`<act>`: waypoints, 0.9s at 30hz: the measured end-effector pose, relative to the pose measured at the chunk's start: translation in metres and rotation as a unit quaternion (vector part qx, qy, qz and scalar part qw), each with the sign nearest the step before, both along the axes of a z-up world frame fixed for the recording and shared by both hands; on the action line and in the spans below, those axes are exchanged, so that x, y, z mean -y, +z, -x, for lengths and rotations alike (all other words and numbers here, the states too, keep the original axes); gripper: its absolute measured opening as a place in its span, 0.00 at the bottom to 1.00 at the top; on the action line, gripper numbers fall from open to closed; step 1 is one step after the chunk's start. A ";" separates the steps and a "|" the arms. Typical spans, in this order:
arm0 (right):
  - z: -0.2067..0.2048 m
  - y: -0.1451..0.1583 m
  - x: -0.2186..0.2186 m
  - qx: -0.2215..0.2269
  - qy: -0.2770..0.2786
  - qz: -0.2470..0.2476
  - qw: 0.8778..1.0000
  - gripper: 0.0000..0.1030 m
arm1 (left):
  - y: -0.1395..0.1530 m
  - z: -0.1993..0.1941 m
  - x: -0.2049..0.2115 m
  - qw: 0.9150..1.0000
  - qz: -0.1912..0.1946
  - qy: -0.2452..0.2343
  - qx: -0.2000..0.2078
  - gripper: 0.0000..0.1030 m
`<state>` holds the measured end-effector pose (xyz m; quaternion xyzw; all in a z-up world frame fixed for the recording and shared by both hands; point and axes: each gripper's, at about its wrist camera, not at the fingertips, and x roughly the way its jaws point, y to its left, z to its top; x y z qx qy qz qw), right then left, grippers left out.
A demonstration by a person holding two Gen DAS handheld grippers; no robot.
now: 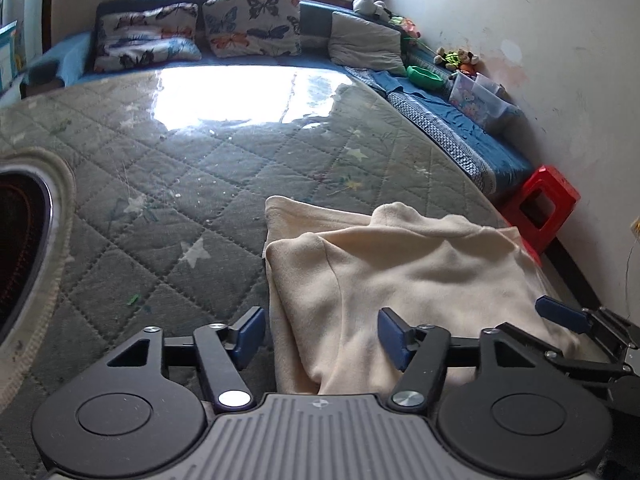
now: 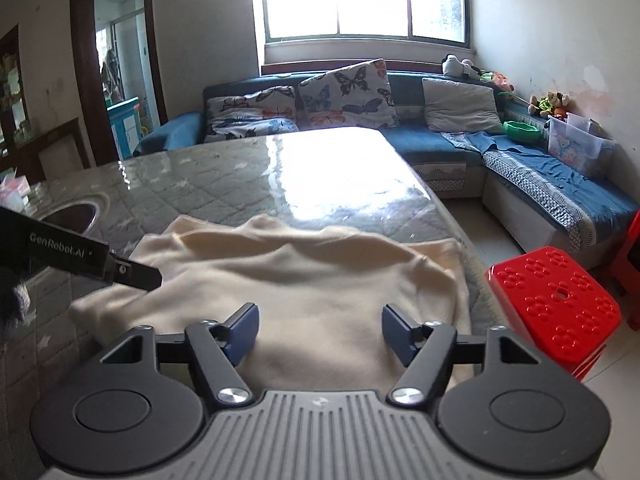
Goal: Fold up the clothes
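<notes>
Cream garment (image 2: 304,292), already doubled over in part, is spread at the near right corner of the quilted surface (image 1: 168,208). Both sets of jaws are held apart and empty: the left gripper (image 1: 322,338) is poised over the garment's near left edge, the right gripper (image 2: 318,334) over its near hem. For a clean fold, both layers should probably be pinched at the near edge and carried forward evenly, so that the edges meet. A round basin (image 1: 24,248) is sunk in the surface at the left, cut off by the frame. A red stool (image 2: 556,300) is seen beside the corner, and a blue sofa (image 2: 432,148) with cushions beyond. Sleeves and collar cannot be made out, and window glare hides the far surface.
</notes>
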<state>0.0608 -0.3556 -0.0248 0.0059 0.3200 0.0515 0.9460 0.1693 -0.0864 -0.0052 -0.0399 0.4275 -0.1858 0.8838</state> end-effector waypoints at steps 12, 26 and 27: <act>0.020 0.004 -0.017 0.015 -0.011 0.016 1.000 0.91 | -0.002 0.028 0.007 0.997 -0.046 -0.023 0.051 0.81; 0.014 -0.007 -0.035 0.005 0.002 0.039 0.999 0.98 | -0.010 0.026 -0.011 0.998 -0.042 -0.001 0.041 0.84; 0.014 -0.006 -0.035 0.006 0.003 0.040 0.999 0.98 | -0.010 0.025 -0.013 0.998 -0.041 0.001 0.040 0.85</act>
